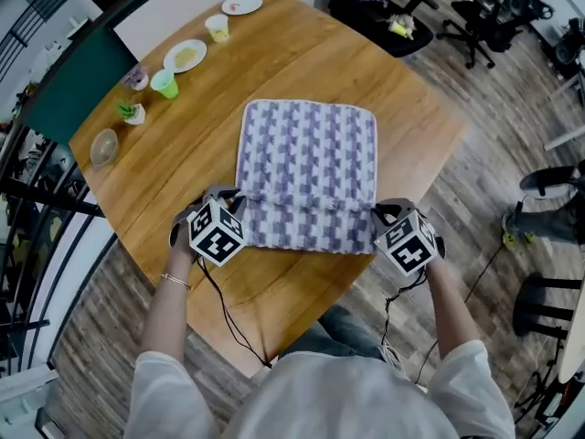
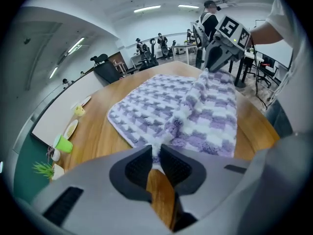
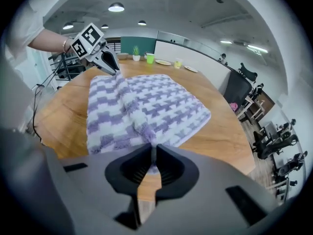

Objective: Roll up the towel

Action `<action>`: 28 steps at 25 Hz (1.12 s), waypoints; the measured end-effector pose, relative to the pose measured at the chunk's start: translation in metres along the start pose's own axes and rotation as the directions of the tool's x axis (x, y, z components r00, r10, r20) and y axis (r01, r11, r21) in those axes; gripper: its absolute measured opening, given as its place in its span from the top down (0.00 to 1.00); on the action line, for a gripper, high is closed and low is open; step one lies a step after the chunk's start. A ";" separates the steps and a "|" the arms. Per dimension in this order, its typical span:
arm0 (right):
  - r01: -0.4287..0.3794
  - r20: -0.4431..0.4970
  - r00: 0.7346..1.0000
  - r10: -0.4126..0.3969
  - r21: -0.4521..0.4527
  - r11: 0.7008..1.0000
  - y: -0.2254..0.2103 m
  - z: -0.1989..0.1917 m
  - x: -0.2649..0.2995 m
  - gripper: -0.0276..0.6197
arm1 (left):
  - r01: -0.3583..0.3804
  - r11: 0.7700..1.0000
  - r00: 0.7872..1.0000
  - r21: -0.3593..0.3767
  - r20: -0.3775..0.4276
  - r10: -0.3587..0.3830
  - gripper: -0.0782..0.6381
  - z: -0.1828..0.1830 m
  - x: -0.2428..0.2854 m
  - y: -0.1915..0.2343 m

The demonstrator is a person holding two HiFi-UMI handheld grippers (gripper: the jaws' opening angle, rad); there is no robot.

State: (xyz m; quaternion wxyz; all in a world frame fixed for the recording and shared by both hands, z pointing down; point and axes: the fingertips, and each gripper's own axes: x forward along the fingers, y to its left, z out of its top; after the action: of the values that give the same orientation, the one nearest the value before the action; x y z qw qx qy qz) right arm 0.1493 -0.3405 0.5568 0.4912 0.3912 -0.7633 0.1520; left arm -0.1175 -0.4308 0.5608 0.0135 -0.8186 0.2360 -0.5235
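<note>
A purple-and-white checked towel [image 1: 311,154] lies on the round wooden table [image 1: 164,186]. A raised ridge crosses the towel near its front end, running between my two grippers. My left gripper [image 1: 236,198] is at the towel's left edge, shut on the cloth. In the left gripper view the towel [image 2: 161,106] bunches up into the jaws [image 2: 154,153]. My right gripper [image 1: 377,213] is shut on the towel's right edge. The right gripper view shows the towel [image 3: 146,97] pinched between the jaws [image 3: 153,153]. A short flap lies flat in front of the ridge.
At the table's far left stand a green cup [image 1: 164,83], a yellow cup [image 1: 218,27], two plates [image 1: 186,55] [image 1: 241,4], a small plant [image 1: 132,112] and a bowl [image 1: 103,146]. Office chairs [image 1: 475,26] stand beyond the table. The table's front edge is just behind my hands.
</note>
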 end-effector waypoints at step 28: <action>-0.129 -0.037 0.992 0.123 -0.268 0.955 0.102 -0.048 -0.011 0.69 | 0.132 0.943 0.991 0.304 -0.038 -0.126 0.64 -0.045 -0.032 -0.103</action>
State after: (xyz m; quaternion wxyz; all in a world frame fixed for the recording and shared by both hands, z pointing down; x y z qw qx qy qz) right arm 0.1057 -0.2394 0.5852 0.5365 0.2699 -0.7954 0.0817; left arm -0.1283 -0.3162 0.5820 0.1039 -0.8155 0.0982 -0.5608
